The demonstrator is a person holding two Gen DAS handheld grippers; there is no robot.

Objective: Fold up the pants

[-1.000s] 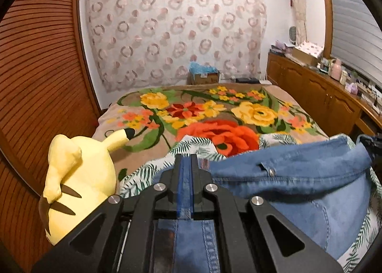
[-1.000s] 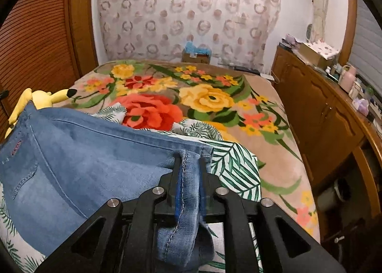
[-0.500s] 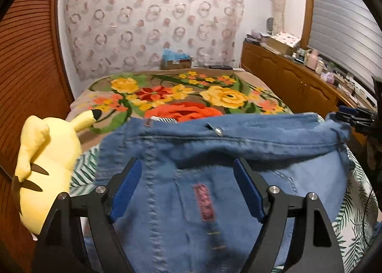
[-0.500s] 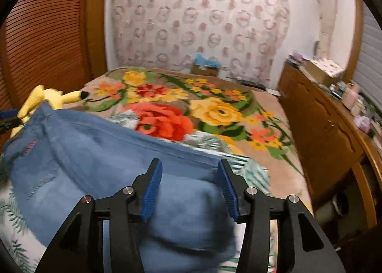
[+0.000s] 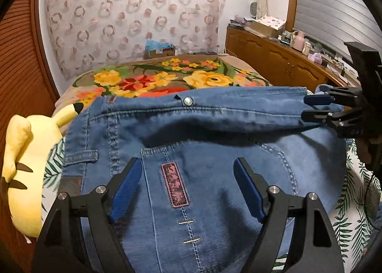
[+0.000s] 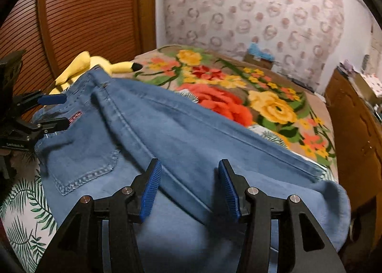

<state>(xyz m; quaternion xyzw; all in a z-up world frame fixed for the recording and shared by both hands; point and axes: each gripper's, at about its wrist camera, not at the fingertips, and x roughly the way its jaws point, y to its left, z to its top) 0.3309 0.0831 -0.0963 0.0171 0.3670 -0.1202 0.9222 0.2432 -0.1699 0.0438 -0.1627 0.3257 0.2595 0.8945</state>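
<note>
Blue jeans (image 5: 214, 129) lie folded on the bed, waistband and button toward the far side, a back pocket with a pink label facing up. My left gripper (image 5: 188, 165) hovers open over the pocket area, its blue pads wide apart with nothing pressed between them. My right gripper (image 6: 189, 165) stands open above the denim (image 6: 167, 129) near its right end. In the left wrist view the right gripper (image 5: 312, 106) shows at the waistband's right end. In the right wrist view the left gripper (image 6: 62, 110) shows at the left edge of the jeans.
A yellow plush toy (image 5: 23, 165) lies on the bed beside the jeans' left edge. Under the jeans is a leaf-print sheet (image 5: 353, 213), with a floral blanket (image 5: 203, 79) beyond. A wooden cabinet (image 5: 274, 57) runs along the right, a slatted wooden wall (image 6: 83, 10) along the left.
Both grippers were shut on the jeans' edge a second ago. They have opened, let the denim go and drawn back, and the jeans now rest on the bed.
</note>
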